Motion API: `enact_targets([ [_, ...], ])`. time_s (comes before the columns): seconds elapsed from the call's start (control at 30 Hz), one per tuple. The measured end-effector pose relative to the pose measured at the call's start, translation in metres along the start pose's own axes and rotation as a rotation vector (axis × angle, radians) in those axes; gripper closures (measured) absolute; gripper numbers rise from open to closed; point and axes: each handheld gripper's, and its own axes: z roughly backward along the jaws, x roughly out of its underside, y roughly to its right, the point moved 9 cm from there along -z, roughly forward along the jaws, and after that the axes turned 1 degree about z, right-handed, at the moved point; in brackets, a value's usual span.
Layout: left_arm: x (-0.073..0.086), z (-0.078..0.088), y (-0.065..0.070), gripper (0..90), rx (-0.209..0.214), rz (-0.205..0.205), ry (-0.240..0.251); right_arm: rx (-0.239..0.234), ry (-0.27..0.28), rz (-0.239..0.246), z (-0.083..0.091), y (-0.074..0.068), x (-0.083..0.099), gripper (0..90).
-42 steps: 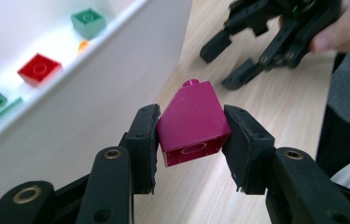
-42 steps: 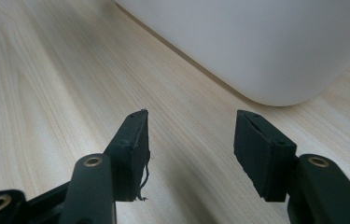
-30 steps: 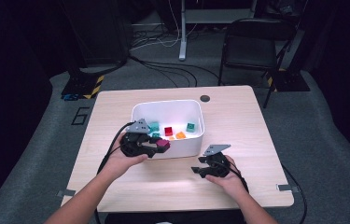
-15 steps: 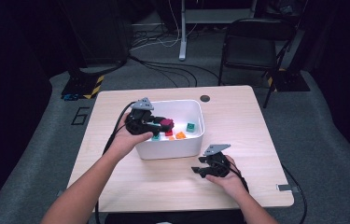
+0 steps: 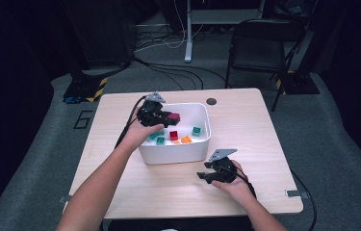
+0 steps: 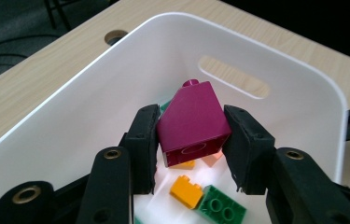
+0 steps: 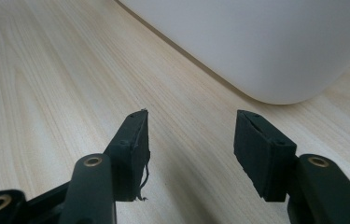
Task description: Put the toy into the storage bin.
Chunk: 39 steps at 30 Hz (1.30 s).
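Your left claw (image 6: 191,140) is clamped on the magenta brick (image 6: 192,126), held over the white bin (image 5: 202,149) near its 9 o'clock wall, above the loose bricks (image 6: 207,198) inside. It looks like light, rigid, smooth plastic: its sloped top may slip, so keep the pads on the flat lower sides. Your right claw (image 7: 190,144) rests apart and empty on the surface (image 5: 245,120), at the bin's 5 o'clock.

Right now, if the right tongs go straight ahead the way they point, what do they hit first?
Probably the white bin: its outer wall stands ahead of the open right tongs, past bare table. Depth is hard to judge.
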Motion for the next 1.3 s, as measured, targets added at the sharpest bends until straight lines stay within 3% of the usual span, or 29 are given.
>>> enact_targets([
  [0.33,0.008,-0.011,-0.011,56.4,-0.023,0.037,-0.054,-0.004,-0.001,0.003,0.0,0.0,0.0,44.7],
  [0.47,0.007,-0.007,-0.013,48.3,-0.042,0.045,-0.028,-0.004,-0.004,-0.001,-0.001,0.0,0.001,44.7],
  [0.57,0.008,-0.001,-0.013,48.3,-0.044,0.041,-0.02,-0.004,-0.005,-0.004,-0.001,-0.001,0.001,44.7],
  [0.73,0.016,0.015,-0.011,45.8,-0.057,0.053,0.001,-0.004,-0.003,-0.003,-0.001,0.0,0.001,44.7],
  [0.97,0.031,0.051,-0.011,43.4,-0.076,0.071,0.061,0.0,0.002,-0.007,0.0,0.0,0.001,44.7],
  [1.13,0.049,0.078,-0.011,42.5,-0.104,0.06,0.099,0.004,0.0,-0.009,0.001,0.001,0.001,44.6],
  [1.3,0.074,0.102,-0.013,40.5,-0.116,0.091,0.125,0.014,0.0,-0.015,0.003,0.003,0.003,44.4],
])
